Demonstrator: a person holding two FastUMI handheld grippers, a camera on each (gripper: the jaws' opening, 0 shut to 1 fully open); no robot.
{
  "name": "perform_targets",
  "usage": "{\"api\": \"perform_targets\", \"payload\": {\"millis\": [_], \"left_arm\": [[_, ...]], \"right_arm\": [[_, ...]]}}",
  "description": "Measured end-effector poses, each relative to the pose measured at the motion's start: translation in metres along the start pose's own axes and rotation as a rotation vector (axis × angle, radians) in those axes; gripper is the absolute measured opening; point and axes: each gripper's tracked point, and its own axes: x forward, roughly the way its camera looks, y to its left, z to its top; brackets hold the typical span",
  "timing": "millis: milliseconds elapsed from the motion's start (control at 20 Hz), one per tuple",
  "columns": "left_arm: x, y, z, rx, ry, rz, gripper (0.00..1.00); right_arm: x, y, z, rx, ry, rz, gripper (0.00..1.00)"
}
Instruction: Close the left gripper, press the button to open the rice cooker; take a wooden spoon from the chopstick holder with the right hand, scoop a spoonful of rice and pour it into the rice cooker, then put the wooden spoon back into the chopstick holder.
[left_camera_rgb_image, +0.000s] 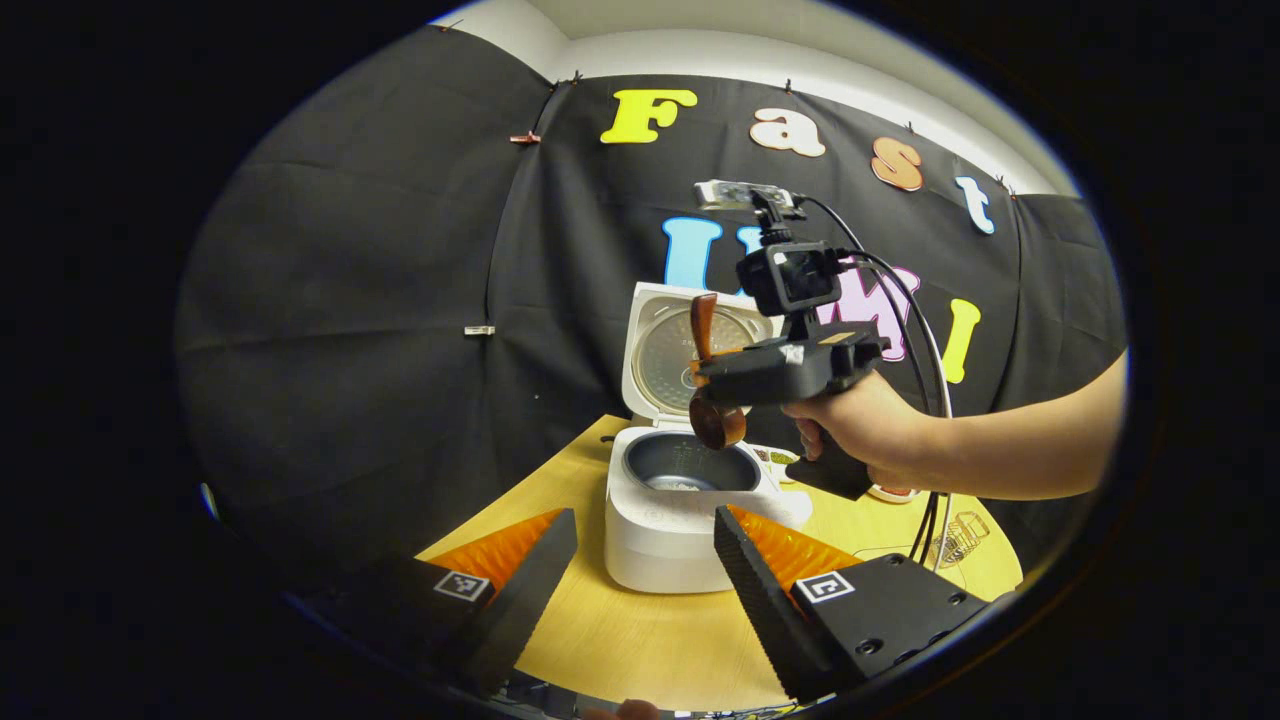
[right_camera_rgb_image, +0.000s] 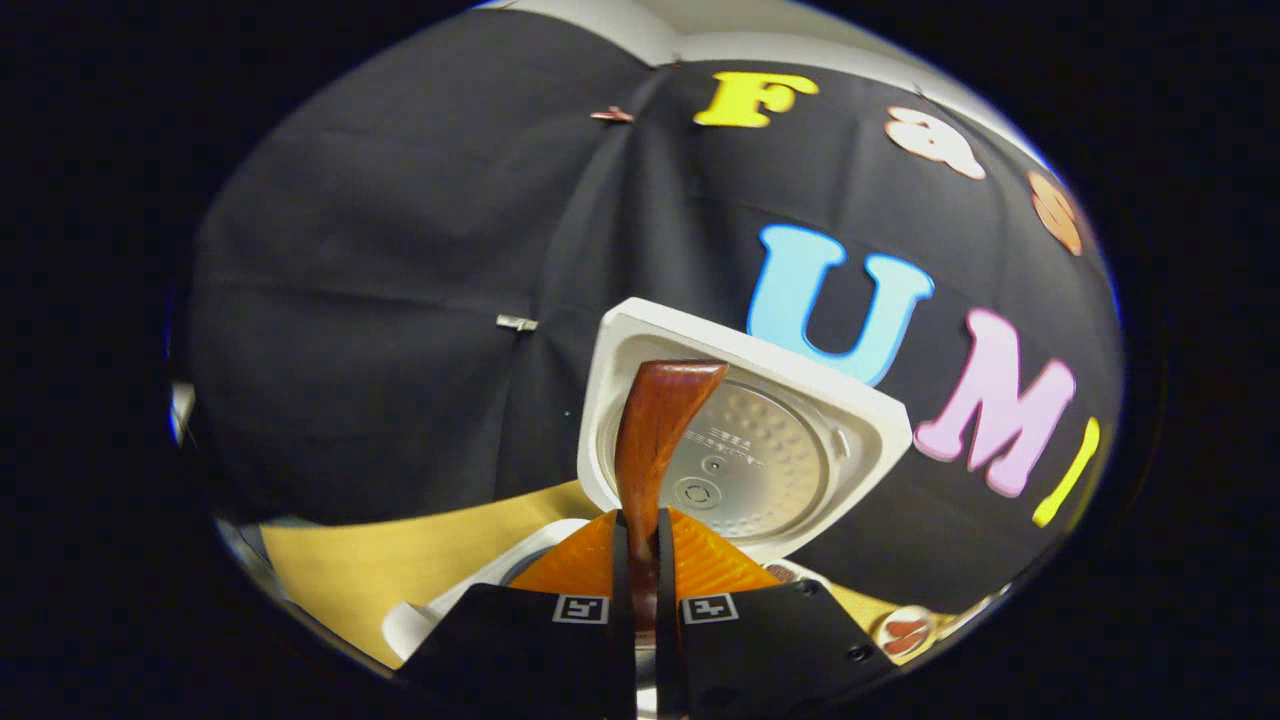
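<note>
The white rice cooker (left_camera_rgb_image: 660, 540) stands on the yellow table (left_camera_rgb_image: 640, 640) with its lid (left_camera_rgb_image: 690, 350) raised. A little rice (left_camera_rgb_image: 683, 485) lies in its dark inner pot (left_camera_rgb_image: 690, 462). My left gripper (left_camera_rgb_image: 643, 520) hangs open in front of the cooker, its fingers wide apart and holding nothing. A person's hand (left_camera_rgb_image: 850, 425) holds my right gripper (left_camera_rgb_image: 703, 382) above the pot, shut on the wooden spoon (left_camera_rgb_image: 716, 422), whose bowl hangs down over the pot. In the right gripper view the spoon handle (right_camera_rgb_image: 655, 430) rises from the shut right gripper (right_camera_rgb_image: 640, 535), in front of the lid (right_camera_rgb_image: 760, 460).
A wire chopstick holder (left_camera_rgb_image: 960, 535) stands at the table's right edge, behind the cables. A small round dish (left_camera_rgb_image: 890, 492) sits under the person's hand; it also appears as a dish (right_camera_rgb_image: 905, 632) low right in the right gripper view. The black cloth wall stands behind the cooker.
</note>
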Motion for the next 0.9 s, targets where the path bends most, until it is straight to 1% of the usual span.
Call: {"api": "perform_targets", "payload": {"millis": [200,250,300,400,550,700,900], "left_arm": [[-0.003,0.0,0.002,0.01,-0.002,0.004,0.95],[-0.003,-0.001,0.004,0.012,-0.005,0.002,0.95],[-0.004,-0.002,0.005,0.013,-0.007,0.0,0.95],[-0.005,-0.005,0.008,0.019,-0.011,-0.004,0.95],[-0.005,-0.009,0.009,0.029,-0.01,-0.011,0.95],[-0.004,-0.019,0.013,0.045,-0.015,-0.027,0.95],[0.001,-0.035,0.018,0.063,-0.02,-0.06,0.95]], "right_arm": [[-0.004,-0.017,0.002,0.29,0.016,-0.011,0.12],[-0.007,-0.025,0.003,0.382,0.022,-0.025,0.12],[-0.009,-0.032,0.003,0.439,0.023,-0.039,0.12],[-0.019,-0.044,0.009,0.566,0.004,-0.064,0.12],[-0.036,-0.063,0.023,0.753,-0.034,-0.067,0.12],[-0.06,-0.084,0.034,0.855,-0.087,-0.08,0.12],[-0.108,-0.115,0.049,0.917,-0.167,-0.07,0.12]]}}
